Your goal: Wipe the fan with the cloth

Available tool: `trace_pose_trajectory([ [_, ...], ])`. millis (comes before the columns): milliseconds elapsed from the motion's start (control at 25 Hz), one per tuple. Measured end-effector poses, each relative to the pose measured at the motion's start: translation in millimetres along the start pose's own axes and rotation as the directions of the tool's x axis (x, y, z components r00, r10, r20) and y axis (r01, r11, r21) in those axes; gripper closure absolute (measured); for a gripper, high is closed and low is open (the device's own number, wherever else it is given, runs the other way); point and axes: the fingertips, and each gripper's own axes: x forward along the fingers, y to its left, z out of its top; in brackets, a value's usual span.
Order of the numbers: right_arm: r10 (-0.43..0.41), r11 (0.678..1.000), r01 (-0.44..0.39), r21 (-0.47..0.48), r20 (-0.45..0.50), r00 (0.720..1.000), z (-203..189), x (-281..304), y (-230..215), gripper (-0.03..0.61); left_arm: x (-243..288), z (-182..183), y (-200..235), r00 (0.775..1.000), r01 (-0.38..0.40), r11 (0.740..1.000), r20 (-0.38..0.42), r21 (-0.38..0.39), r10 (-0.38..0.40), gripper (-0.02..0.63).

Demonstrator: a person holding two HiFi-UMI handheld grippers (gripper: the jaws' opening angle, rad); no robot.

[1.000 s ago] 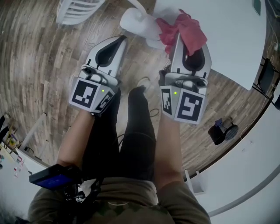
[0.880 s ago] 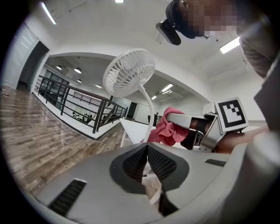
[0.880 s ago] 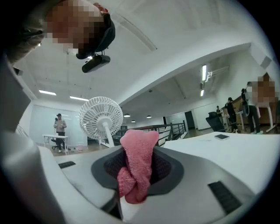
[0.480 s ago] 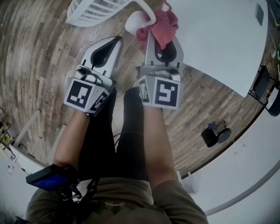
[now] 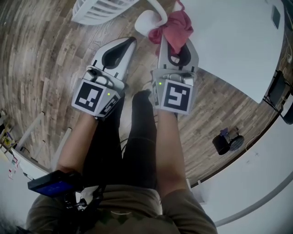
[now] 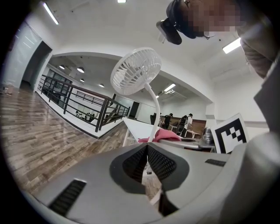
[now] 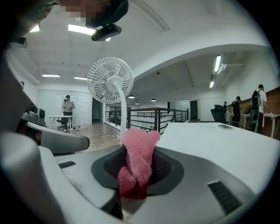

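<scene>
Nearby: fan [image 5: 98, 11], white table [image 5: 229, 41], wood floor [image 5: 41, 59].

Probably an open-plan office on an upper level: wood-plank floor [image 5: 41, 68], a long white tabletop [image 5: 229, 41], black railing [image 6: 74, 100] along a balcony edge, ceiling strip lights [image 7: 85, 29], people [image 6: 183, 123] at far desks

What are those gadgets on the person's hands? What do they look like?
The left gripper and right gripper are smooth light-grey shells tapering to two jaws with dark ribbed pads. Behind each sits a cube with black-and-white square markers and a small green light. No sleeves reach the forearms.
</scene>
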Motion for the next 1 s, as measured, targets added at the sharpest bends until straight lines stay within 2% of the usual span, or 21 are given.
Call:
trace_pose_trajectory([
  [160,-0.023,1.0,0.023,0.006,0.017,1.0,-1.5,-2.3,-8.9,0.46,-1.0,0.7,-0.8,1.0,-0.004,1.0,0.004,0.0,0.004,0.589],
  [400,-0.029,1.0,0.029,-0.005,-0.017,0.999,-6.2,-4.8,-13.2,0.46,0.3,-0.6,-2.6,1.0,-0.007,1.0,0.001,0.0,0.007,0.589],
  [640,-0.076,0.989,0.059,-0.132,-0.124,0.989,-23.1,-21.7,-28.2,0.462,-6.5,-3.1,-8.4,1.0,-0.022,1.0,0.005,0.02,0.022,0.589],
  [760,-0.052,0.995,0.05,-0.083,-0.017,0.999,-0.4,-37.4,-42.3,0.463,-7.4,2.2,-17.9,0.999,-0.031,0.998,0.024,0.048,0.03,0.583],
  [880,-0.035,0.997,0.03,0.068,0.086,0.996,43.8,-56.5,-48.9,0.463,5.0,14.1,-51.6,1.0,0.017,0.998,0.024,0.058,-0.019,0.486],
  [1000,-0.016,0.997,0.006,0.077,0.123,0.992,86.6,-74.1,-32.2,0.463,9.3,32.3,-86.7,0.997,0.083,0.99,0.003,0.113,-0.084,0.388],
])
